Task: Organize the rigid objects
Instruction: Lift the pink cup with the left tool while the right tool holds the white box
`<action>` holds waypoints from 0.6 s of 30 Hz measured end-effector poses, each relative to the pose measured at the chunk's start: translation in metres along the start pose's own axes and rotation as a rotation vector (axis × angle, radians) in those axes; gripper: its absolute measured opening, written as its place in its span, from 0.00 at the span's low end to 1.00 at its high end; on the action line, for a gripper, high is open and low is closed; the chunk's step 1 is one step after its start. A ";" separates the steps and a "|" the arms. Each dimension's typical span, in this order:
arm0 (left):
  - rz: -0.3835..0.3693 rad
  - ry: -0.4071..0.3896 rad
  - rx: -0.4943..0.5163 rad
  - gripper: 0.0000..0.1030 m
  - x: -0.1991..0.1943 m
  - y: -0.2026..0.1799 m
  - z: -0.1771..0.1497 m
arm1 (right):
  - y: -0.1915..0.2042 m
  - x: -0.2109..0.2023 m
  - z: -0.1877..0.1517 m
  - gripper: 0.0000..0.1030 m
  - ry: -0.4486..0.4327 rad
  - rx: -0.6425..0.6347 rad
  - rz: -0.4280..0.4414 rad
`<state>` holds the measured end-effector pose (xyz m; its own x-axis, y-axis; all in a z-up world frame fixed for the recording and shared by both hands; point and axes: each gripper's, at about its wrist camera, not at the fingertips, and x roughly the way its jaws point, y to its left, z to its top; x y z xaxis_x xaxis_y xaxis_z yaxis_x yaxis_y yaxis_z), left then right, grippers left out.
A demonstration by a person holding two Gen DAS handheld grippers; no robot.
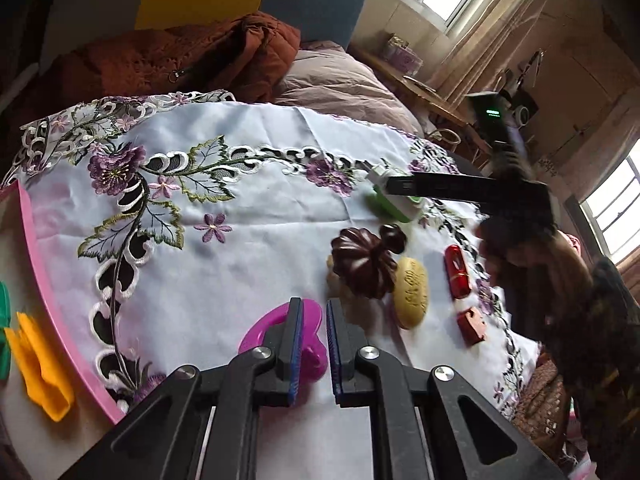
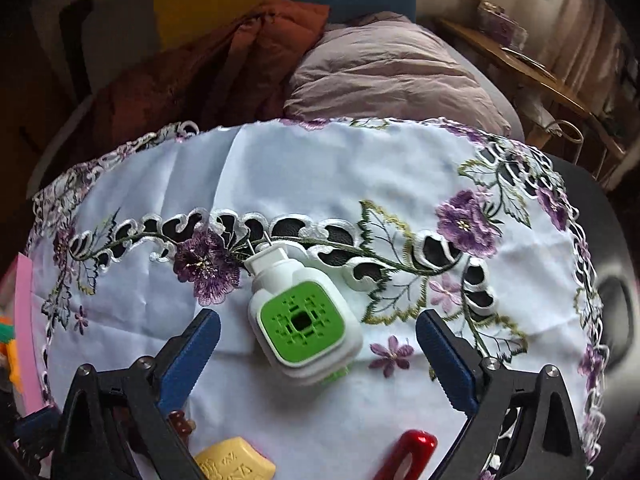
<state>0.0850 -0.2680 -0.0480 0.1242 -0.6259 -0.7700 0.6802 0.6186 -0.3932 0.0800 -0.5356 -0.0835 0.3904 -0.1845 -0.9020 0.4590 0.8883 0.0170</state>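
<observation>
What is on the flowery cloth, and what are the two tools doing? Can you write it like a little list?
surface: white tablecloth with purple embroidered flowers
left tool: shut on purple cutter
right tool: open, around the green and white plug-in device, not touching it
middle of cloth: dark brown pumpkin shape, yellow oval soap, red glossy piece, small red block
left edge: pink tray with an orange piece

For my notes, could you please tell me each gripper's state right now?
Left gripper: shut, gripping the purple heart-shaped piece.
Right gripper: open, holding nothing, white-and-green plug-in device between its fingers.
</observation>
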 end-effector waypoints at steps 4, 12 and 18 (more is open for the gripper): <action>-0.028 0.009 0.002 0.10 -0.008 -0.004 -0.010 | 0.014 0.023 -0.006 0.53 0.102 -0.077 -0.053; -0.078 -0.008 0.008 0.10 -0.024 -0.011 -0.029 | -0.019 -0.021 -0.036 0.52 0.005 0.036 -0.089; -0.054 -0.014 0.025 0.10 -0.031 -0.017 -0.046 | -0.016 -0.065 -0.062 0.52 -0.088 0.079 -0.033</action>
<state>0.0364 -0.2376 -0.0406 0.0968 -0.6650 -0.7406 0.7041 0.5717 -0.4213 -0.0024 -0.5120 -0.0514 0.4411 -0.2519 -0.8614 0.5326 0.8460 0.0253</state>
